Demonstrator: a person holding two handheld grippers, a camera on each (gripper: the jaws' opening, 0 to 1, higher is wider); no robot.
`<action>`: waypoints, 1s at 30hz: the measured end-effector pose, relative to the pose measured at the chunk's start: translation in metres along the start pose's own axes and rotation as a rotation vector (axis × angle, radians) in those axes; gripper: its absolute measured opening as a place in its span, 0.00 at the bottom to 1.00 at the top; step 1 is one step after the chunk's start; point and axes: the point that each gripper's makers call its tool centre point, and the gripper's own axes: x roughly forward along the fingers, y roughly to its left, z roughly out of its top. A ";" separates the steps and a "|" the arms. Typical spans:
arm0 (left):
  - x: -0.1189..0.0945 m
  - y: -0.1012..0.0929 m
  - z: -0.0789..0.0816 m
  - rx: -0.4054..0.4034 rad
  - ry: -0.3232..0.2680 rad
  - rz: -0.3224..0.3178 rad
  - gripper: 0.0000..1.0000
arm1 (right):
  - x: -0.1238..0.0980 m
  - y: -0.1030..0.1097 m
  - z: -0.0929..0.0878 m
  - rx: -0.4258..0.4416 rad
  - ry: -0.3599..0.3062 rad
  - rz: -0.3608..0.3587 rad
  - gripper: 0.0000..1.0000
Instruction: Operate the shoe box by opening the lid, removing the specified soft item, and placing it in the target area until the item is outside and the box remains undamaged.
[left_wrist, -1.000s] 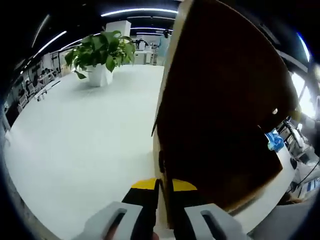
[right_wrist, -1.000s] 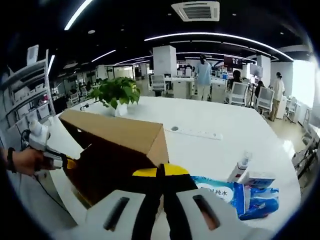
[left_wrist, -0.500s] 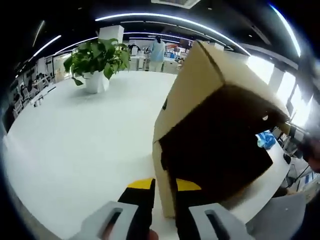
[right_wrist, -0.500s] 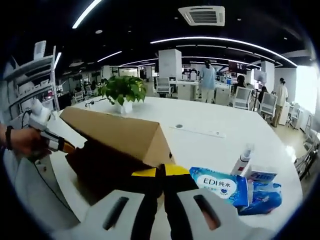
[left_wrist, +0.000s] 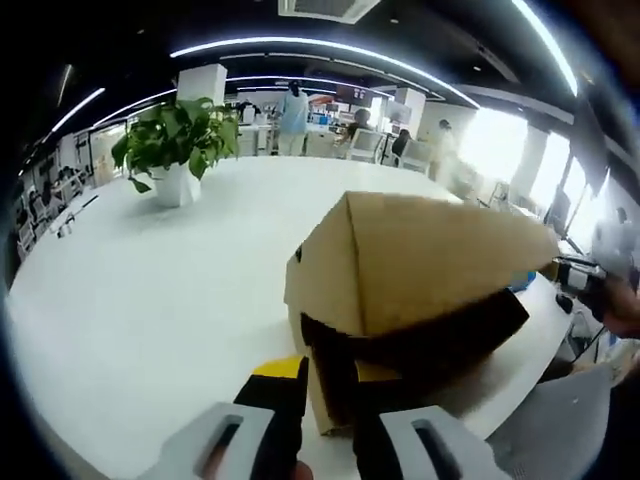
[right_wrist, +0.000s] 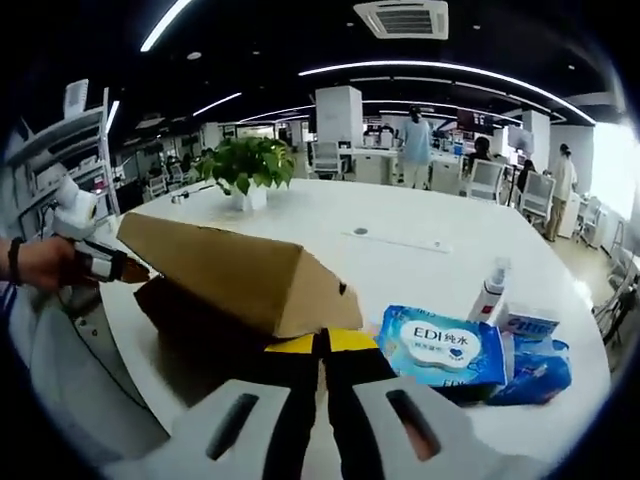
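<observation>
Both views are lit from above by long ceiling light strips (right_wrist: 440, 75), and the white table (left_wrist: 150, 300) is rendered bright. Strong window glare (left_wrist: 495, 145) washes out one side of the left gripper view. Heavy fisheye bending is seen at the edges. The shoe box (left_wrist: 420, 270) looks slightly motion-blurred, perhaps.

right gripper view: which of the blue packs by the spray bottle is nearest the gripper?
The EDI wipes pack, blue with a white oval label, beside the right gripper. The other blue packs lie behind it, by the spray bottle.
</observation>
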 end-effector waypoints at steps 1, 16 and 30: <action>-0.001 -0.001 0.000 0.003 0.001 -0.002 0.16 | -0.001 0.000 -0.003 0.004 0.007 0.000 0.00; -0.015 -0.002 -0.012 0.037 0.020 -0.034 0.16 | -0.001 0.004 -0.036 0.051 0.076 0.028 0.00; -0.023 0.000 -0.038 0.023 0.069 -0.025 0.16 | -0.004 0.006 -0.062 0.099 0.115 0.025 0.00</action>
